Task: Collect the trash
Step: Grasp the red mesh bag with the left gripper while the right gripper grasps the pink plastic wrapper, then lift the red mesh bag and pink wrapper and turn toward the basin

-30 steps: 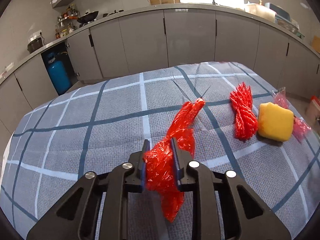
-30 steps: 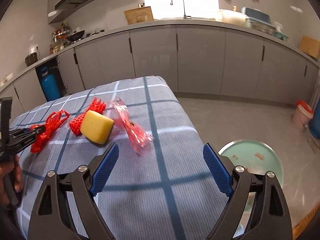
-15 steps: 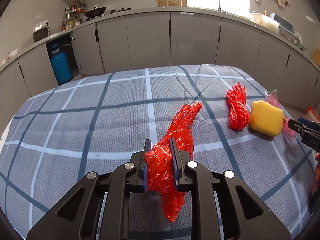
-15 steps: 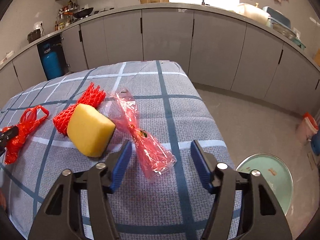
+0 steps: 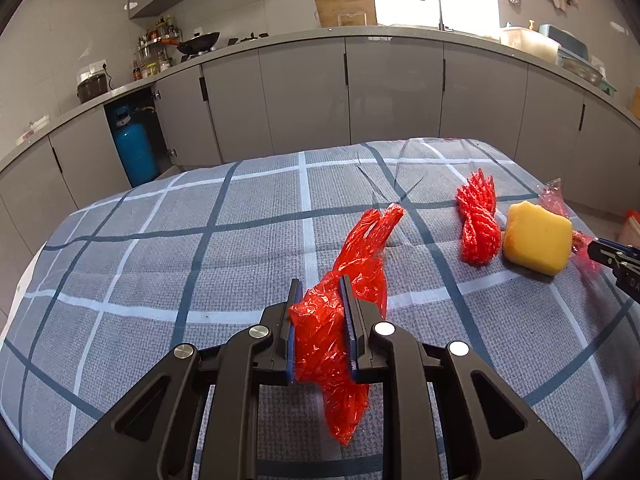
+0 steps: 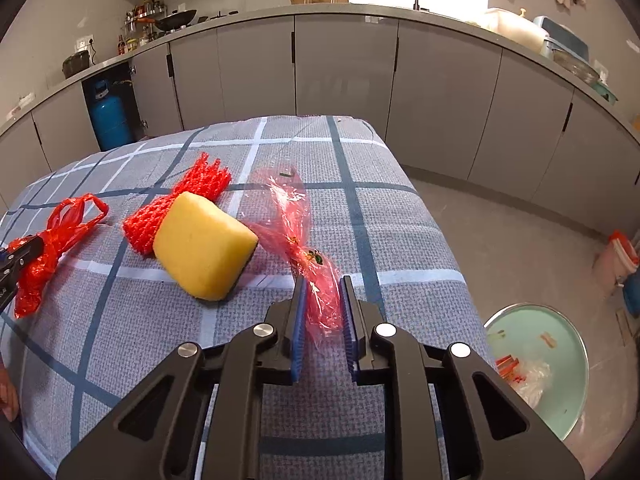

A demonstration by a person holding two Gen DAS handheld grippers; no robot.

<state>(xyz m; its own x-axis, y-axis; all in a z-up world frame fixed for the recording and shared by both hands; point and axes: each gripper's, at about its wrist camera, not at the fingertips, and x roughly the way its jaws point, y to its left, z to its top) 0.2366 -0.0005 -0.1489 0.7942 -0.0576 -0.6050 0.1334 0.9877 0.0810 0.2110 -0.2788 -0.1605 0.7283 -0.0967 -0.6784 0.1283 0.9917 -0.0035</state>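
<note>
A grey kitchen runs round the back, with plain cabinet fronts, a tap against a bright window and a blue gas cylinder (image 5: 134, 152) standing in an open cupboard bay. In front of it lies a table under a grey-blue checked cloth (image 5: 160, 248).

From the left wrist view, the left gripper (image 5: 320, 322) has its two blue-padded fingers pressed together on a crumpled red plastic bag (image 5: 340, 320). The shiny, creased film bulges between the pads, one end hanging below them, the twisted handles stretching ahead and resting on the cloth. Further right lie a bundle of red mesh netting (image 5: 478, 220) and, touching it, a yellow sponge (image 5: 538, 238). At the right edge the tip of the other gripper shows, carrying white letters too cut off to read.

From the right wrist view, the right gripper (image 6: 323, 326) has its fingers closed narrowly on the near end of a pink see-through wrapper (image 6: 304, 248), a long twisted strip with a small green and gold mark at its knot, lying just right of the sponge (image 6: 204, 246). The netting (image 6: 180, 204) sits behind the sponge, and the red bag (image 6: 56, 236) is at far left. On the floor to the right stands a pale green bin (image 6: 560, 364) with scraps inside.
</note>
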